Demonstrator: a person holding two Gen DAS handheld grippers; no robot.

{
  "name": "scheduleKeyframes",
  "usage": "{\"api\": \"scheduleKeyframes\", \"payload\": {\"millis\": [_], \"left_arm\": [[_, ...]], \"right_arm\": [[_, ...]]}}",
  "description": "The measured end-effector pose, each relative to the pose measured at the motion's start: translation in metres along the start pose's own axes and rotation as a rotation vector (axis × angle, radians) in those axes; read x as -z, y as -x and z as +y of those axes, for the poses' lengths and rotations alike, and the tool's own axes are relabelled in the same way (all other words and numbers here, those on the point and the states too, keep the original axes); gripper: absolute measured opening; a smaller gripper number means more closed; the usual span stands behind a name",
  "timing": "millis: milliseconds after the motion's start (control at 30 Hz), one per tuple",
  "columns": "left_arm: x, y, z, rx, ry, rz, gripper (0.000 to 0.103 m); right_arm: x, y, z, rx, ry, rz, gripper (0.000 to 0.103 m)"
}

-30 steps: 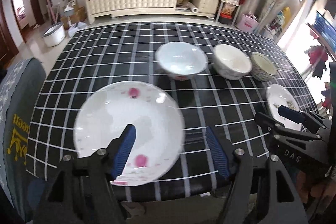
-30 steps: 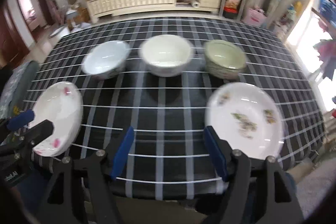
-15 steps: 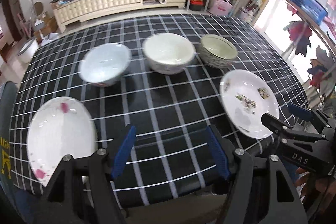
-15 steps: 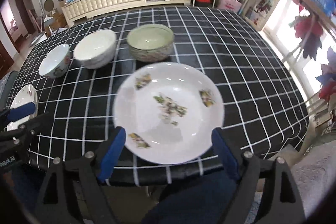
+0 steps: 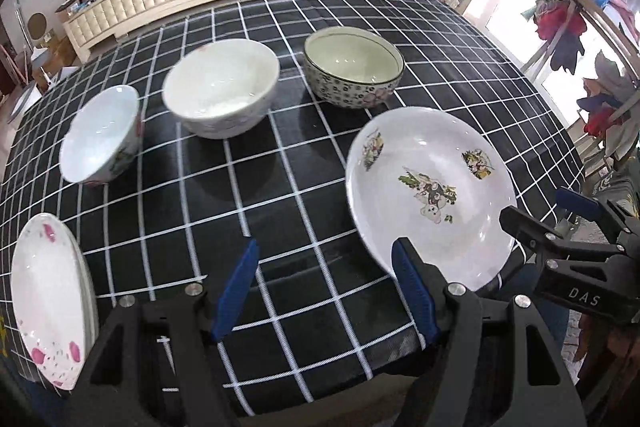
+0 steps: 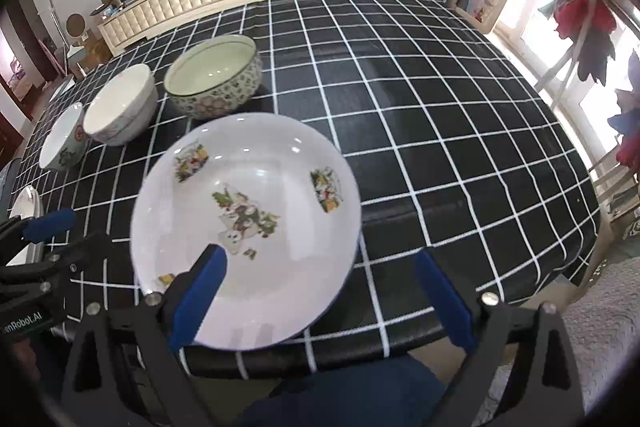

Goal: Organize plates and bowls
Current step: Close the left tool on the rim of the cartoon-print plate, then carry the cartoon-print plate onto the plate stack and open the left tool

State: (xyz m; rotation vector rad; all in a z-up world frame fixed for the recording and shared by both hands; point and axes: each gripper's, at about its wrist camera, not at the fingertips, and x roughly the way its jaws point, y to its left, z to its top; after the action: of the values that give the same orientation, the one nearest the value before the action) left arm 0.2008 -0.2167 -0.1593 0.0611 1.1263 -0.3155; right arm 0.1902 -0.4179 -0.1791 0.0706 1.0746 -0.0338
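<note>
My right gripper [image 6: 324,291] fingers spread wide, holding nothing. Floral plate [image 6: 244,227] lies flat on the bench [image 6: 440,115] at the near edge; my left finger [image 6: 200,287] hangs over its near rim, right finger [image 6: 444,299] is off to the side over bare cloth. Can't tell if the finger touches the plate.

My left gripper [image 5: 326,291] also spread, empty, over bare cloth between the two plates. Its right finger [image 5: 414,291] sits just beside the floral plate's [image 5: 430,195] near-left rim. Pink plate [image 5: 48,299] is at the near-left bench corner, well apart from the left finger.

Three bowls in a row behind the plates: blue-white bowl [image 5: 102,135] left, white bowl [image 5: 222,87] middle, patterned bowl [image 5: 354,71] right. Patterned bowl is just behind the floral plate, near but apart. Bowls close together, not nested.

Each gripper shows at the edge of the other's view, flanking the floral plate.
</note>
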Motion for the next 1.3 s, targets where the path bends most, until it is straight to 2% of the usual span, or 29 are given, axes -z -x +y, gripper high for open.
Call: {"api": "scheduleKeyframes", "payload": {"millis": [200,367,400,433,467,500,567,800,1100,1300], "left_arm": [[-0.009,-0.027,-0.009,-0.009,-0.024,0.051,0.067],[-0.013,-0.045,-0.011,0.011,0.004,0.079,0.062],[-0.013,-0.049,-0.012,0.003,0.000,0.082,0.058],[-0.013,-0.052,-0.014,0.002,-0.003,0.089,0.055],[-0.014,-0.055,-0.015,0.002,-0.004,0.096,0.049],[-0.014,-0.058,-0.016,0.004,-0.007,0.107,0.041],[-0.015,-0.063,-0.017,0.002,-0.015,0.114,0.034],[-0.017,-0.073,-0.029,0.022,-0.029,0.124,0.016],[-0.016,-0.073,-0.030,-0.003,-0.003,0.117,0.016],[-0.012,-0.054,-0.012,-0.003,0.025,0.090,0.016]], "right_arm": [[-0.003,-0.019,-0.009,-0.052,-0.010,0.033,0.094],[-0.007,-0.035,-0.015,-0.048,-0.011,0.071,0.068],[-0.007,-0.039,-0.016,-0.045,-0.015,0.082,0.064],[-0.007,-0.043,-0.017,-0.045,-0.017,0.092,0.055],[-0.008,-0.045,-0.019,-0.047,-0.017,0.098,0.048],[-0.008,-0.047,-0.020,-0.061,-0.018,0.098,0.046],[-0.009,-0.047,-0.020,-0.073,-0.010,0.091,0.033],[-0.010,-0.048,-0.023,-0.116,-0.011,0.077,0.029],[-0.005,-0.037,-0.019,-0.135,-0.015,0.051,0.024],[-0.003,-0.023,0.001,-0.138,-0.004,0.033,0.020]]}}
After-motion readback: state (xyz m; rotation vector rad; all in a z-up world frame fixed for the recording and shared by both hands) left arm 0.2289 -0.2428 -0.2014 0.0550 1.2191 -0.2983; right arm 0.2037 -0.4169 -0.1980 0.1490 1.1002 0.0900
